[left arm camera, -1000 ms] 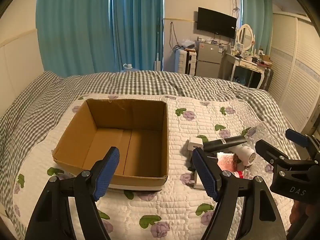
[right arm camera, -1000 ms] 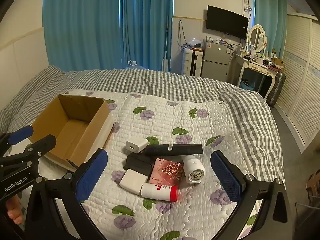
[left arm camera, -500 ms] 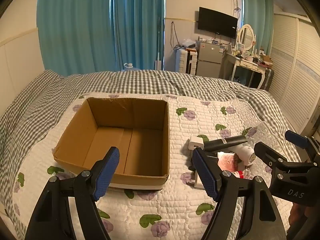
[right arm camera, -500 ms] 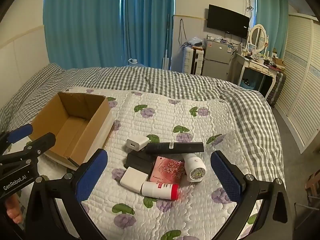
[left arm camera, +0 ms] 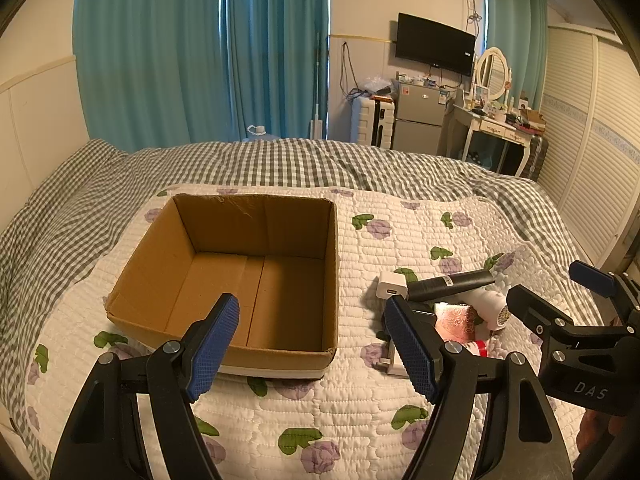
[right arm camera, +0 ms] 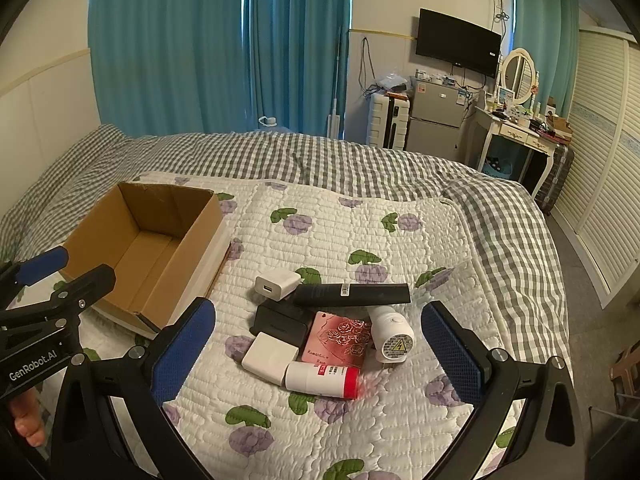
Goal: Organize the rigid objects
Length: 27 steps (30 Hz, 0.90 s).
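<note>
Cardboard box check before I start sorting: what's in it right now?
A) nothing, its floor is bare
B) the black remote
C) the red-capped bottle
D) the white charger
A. The cardboard box shows only its bare floor, while the white charger, red-capped bottle and black remote lie together on the quilt beside it.

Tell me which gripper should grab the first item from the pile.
Right. The right gripper is open, facing the pile; the left gripper faces the box.
</note>
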### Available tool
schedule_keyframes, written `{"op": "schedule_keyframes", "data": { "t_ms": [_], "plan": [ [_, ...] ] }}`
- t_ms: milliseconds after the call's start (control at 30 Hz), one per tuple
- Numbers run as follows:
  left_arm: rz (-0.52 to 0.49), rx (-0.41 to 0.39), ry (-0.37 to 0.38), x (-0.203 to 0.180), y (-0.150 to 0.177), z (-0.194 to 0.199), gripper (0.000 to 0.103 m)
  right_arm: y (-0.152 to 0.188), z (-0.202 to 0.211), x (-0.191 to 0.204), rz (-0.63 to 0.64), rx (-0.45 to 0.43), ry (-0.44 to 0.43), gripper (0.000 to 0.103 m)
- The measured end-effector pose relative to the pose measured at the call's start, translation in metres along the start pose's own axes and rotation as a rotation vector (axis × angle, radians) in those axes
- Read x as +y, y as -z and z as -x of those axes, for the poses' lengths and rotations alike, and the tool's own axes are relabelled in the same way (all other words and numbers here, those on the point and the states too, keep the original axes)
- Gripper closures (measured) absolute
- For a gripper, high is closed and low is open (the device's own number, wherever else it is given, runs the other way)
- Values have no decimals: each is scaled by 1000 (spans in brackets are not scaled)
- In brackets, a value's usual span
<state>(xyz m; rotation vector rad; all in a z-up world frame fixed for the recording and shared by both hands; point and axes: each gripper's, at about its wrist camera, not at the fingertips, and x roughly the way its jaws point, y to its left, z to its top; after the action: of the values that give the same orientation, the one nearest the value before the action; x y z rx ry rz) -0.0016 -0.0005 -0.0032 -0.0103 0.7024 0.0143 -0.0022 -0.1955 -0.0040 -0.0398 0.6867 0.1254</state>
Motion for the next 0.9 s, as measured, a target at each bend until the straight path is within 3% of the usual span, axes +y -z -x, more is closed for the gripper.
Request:
{"op": "schedule_keyframes", "data": {
  "t_ms": [900],
  "plan": [
    [2, 4, -1, 2, 1, 0, 24, -1, -1, 1, 7, 1, -2, 0]
  ]
}}
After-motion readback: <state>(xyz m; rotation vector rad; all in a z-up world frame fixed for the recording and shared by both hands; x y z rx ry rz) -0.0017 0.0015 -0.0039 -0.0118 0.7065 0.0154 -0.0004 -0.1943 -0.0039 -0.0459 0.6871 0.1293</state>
